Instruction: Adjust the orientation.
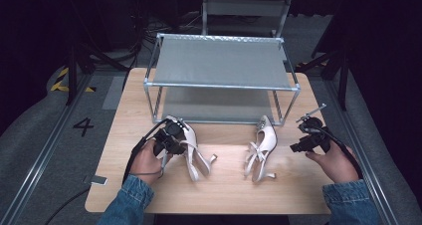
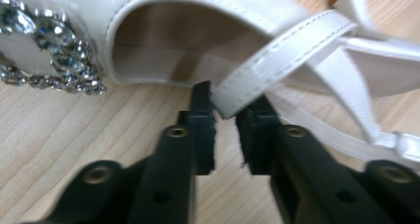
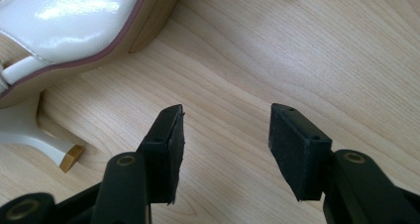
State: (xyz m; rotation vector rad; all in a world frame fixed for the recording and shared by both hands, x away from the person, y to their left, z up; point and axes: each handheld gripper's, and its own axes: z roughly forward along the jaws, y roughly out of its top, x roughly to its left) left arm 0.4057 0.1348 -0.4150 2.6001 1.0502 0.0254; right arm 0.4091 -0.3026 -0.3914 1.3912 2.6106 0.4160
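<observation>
Item: pair of white slingback heels on a wooden bench (image 1: 229,185), before a two-tier metal shoe rack (image 1: 221,80) at the far edge. Left shoe (image 1: 191,145): lies toward the bench's left half, just in front of the rack, jewelled buckle (image 2: 49,55) on the toe. Left gripper (image 1: 169,138): fingers (image 2: 203,130) nearly closed around the end of the heel strap (image 2: 277,60), a narrow gap showing lower down; contact looks to be at the tips alone. Right shoe (image 1: 261,148): right of centre, on its side, untouched. Right gripper (image 3: 225,149): fingers wide apart, nothing between them, over bare wood near the right edge. Risk: the glossy strap may slide out of so slight a hold on lifting, or the shoe may swing and strike the rack frame.
</observation>
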